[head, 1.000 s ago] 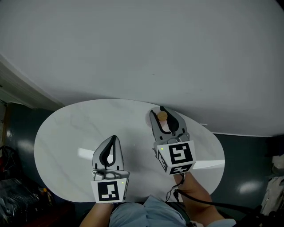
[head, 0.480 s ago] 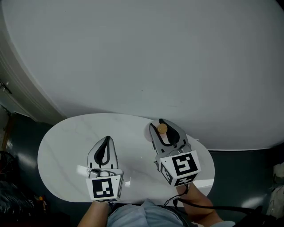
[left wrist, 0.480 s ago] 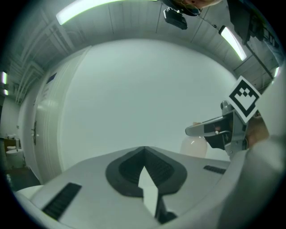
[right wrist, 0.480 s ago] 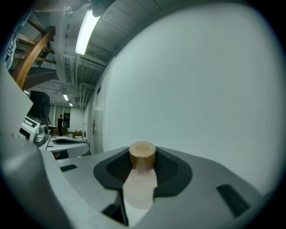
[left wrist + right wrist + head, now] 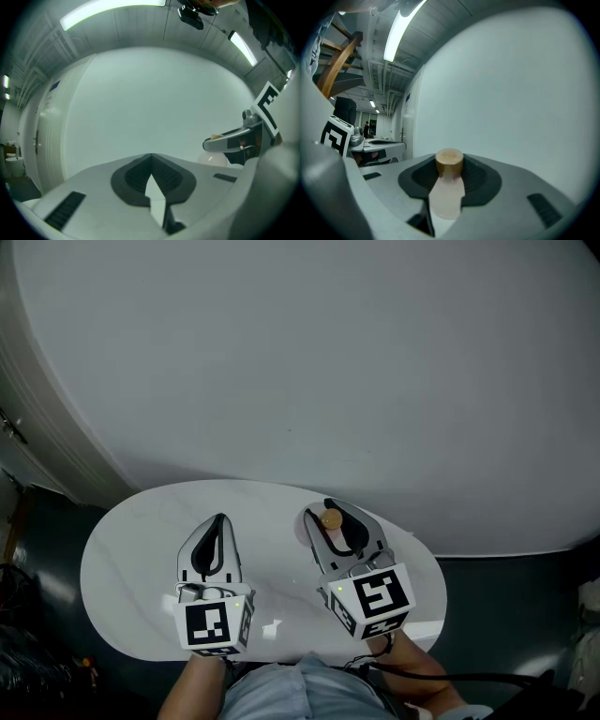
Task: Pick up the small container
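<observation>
Both have slid a bit left. The right gripper (image 5: 328, 510) still holds the container (image 5: 447, 193) between its jaws: pale, with a brown cap (image 5: 449, 161). The left gripper (image 5: 218, 519) keeps its jaws together.

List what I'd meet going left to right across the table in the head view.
Table's left edge → left gripper, shut and empty → right gripper, shut on the small container → dark floor past the table's right edge.
</observation>
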